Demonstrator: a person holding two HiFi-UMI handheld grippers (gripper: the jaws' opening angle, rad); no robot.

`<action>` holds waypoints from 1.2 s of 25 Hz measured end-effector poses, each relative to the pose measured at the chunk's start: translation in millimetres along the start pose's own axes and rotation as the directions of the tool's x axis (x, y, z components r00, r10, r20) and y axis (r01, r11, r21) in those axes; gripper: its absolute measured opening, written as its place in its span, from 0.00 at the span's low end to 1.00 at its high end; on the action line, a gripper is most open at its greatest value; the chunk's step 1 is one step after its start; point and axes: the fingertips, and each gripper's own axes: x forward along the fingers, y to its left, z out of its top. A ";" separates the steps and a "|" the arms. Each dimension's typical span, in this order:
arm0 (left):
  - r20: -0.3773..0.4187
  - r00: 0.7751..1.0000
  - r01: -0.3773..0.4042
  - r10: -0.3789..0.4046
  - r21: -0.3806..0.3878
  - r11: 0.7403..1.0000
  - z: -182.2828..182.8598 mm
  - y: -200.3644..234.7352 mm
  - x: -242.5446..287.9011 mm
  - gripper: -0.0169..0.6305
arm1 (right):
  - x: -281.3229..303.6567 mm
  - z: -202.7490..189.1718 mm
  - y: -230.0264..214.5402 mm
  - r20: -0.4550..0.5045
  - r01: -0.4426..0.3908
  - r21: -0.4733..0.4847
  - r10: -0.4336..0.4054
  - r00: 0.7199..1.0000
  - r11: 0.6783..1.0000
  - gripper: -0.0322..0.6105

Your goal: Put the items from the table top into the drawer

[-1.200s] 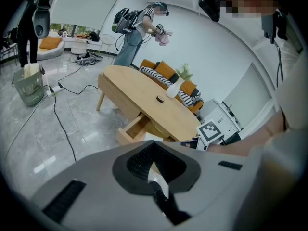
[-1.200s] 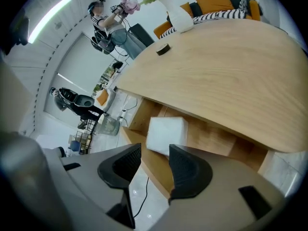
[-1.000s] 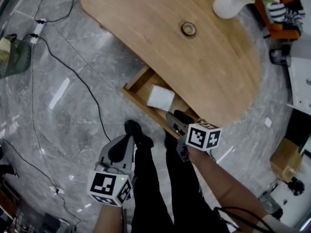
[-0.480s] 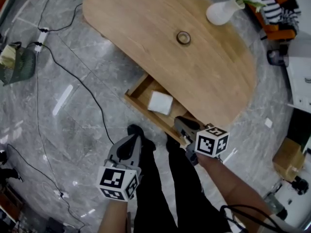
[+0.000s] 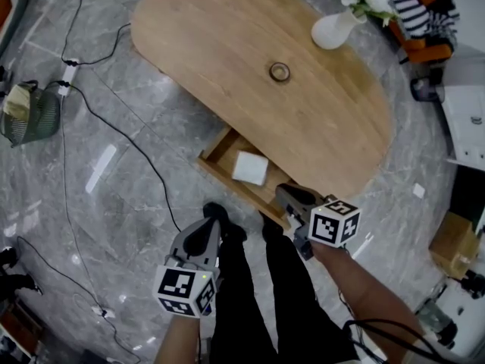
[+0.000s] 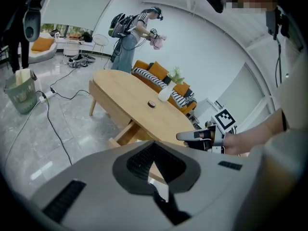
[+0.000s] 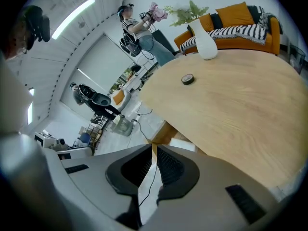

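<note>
A roll of tape point(image 5: 280, 71) and a white vase with flowers point(image 5: 333, 27) stand on the oval wooden table point(image 5: 227, 44). Under the table's near edge a wooden drawer point(image 5: 218, 152) hangs open with a white flat item point(image 5: 250, 167) inside. My right gripper point(image 5: 283, 193) hovers just in front of the drawer's near right corner. Its jaws have just been closing and are shut with nothing between them point(image 7: 153, 146). My left gripper point(image 5: 213, 222) is lower left, over the floor, shut and empty point(image 6: 155, 142). The tape point(image 7: 187, 79) lies well beyond both.
Black cables cross the marble floor point(image 5: 121, 196) on the left, beside a power strip point(image 5: 68, 73) and a green basket point(image 5: 34, 112). My legs and black shoes point(image 5: 217, 212) stand below the drawer. An orange sofa point(image 5: 428, 14) sits far right. Another person point(image 6: 132, 32) stands beyond the table.
Both grippers have lifted, the right one more, and sit slightly lower in the head view relative to the drawer. Nothing on the table has moved.
</note>
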 end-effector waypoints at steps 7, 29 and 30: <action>-0.033 0.999 0.024 -0.023 0.028 0.999 -0.3 -2.4 -6.3 0.03 | -3.7 2.0 2.1 0.010 0.027 -0.011 -0.027 1.000 1.000 0.14; 0.034 0.998 -0.050 0.050 0.009 0.999 31.9 -19.5 20.7 0.03 | 0.7 74.0 -23.6 -0.040 0.003 -0.199 -0.011 0.999 0.980 0.14; 0.036 0.998 -0.057 0.056 0.006 0.998 33.9 -21.4 22.5 0.03 | 1.5 78.5 -25.4 -0.048 -0.002 -0.215 -0.008 0.999 0.977 0.14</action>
